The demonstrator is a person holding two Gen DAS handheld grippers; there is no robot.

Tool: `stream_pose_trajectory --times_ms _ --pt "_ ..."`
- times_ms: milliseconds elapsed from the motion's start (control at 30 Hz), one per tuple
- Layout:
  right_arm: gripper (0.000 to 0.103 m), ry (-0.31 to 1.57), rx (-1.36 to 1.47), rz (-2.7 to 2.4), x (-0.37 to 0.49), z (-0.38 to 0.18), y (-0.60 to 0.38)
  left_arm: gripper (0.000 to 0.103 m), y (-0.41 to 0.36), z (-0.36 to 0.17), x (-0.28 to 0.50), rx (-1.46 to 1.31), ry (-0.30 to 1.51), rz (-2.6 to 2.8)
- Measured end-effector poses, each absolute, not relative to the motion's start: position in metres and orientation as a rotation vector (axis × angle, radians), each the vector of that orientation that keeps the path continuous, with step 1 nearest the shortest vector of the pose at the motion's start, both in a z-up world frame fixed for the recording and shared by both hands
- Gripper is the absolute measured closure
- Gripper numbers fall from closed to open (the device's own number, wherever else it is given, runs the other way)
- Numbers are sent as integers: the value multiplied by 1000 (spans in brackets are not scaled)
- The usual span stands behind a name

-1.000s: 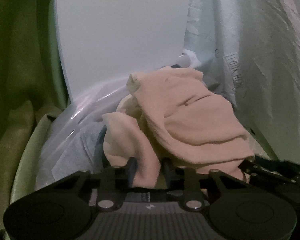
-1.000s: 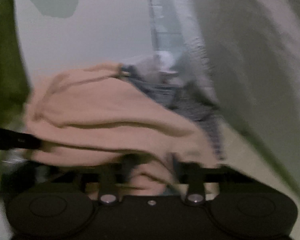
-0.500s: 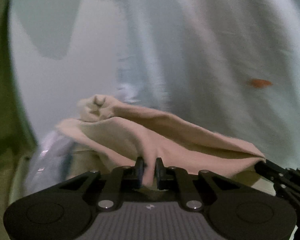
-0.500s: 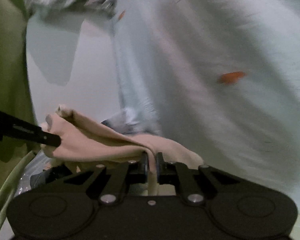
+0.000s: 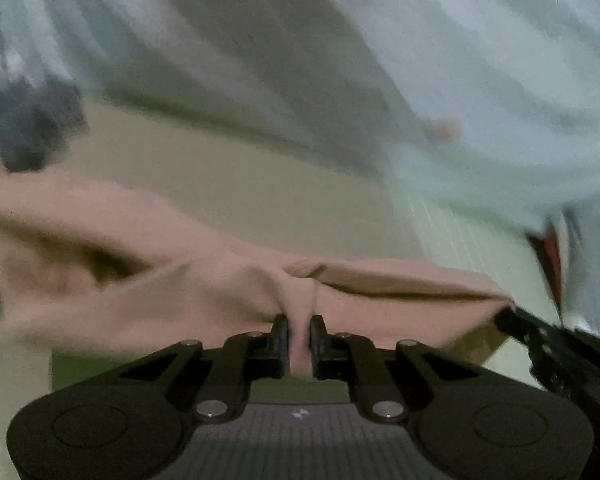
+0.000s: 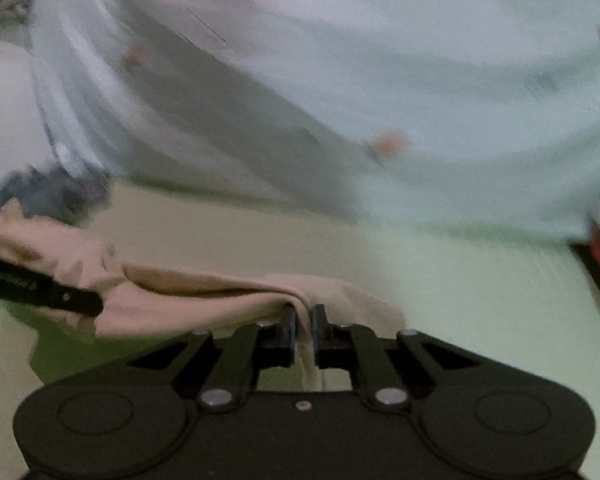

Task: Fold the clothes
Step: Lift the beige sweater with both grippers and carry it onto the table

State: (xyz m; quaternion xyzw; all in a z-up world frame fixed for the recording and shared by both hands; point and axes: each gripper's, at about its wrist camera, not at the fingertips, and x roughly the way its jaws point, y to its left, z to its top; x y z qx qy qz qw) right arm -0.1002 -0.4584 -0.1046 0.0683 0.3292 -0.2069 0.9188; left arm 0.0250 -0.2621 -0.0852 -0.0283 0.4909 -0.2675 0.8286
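My left gripper (image 5: 299, 330) is pinched tight on a fold of the beige garment (image 5: 148, 280), which stretches across to my right gripper (image 6: 304, 320), likewise clamped on its edge. The cloth hangs between the two above a pale green surface (image 6: 480, 280). Beyond it, blurred, a light blue sheet (image 6: 460, 80) with small orange spots.

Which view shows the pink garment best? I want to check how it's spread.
The left wrist view: the pink garment stretches across most of the frame, pinched in the left gripper. The right wrist view shows less of it, clamped in the right gripper; both are blurred.
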Motion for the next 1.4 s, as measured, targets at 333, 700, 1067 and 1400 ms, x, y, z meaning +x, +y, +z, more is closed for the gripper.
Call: stream_pose_trajectory --times_ms 333,700,1067,1400 --pt "57 827 193 -362 -181 -131 -510 77 -282 -122 -34 -117 1123 -377" --pt "24 816 257 -303 -165 -151 -540 36 -217 -137 -61 -358 1084 -91" --pt "17 881 52 -223 -88 -203 -530 20 -212 -153 -43 -535 1091 -138" --pt "75 864 93 -148 -104 -208 -535 86 -221 -172 -21 -563 1189 -144"
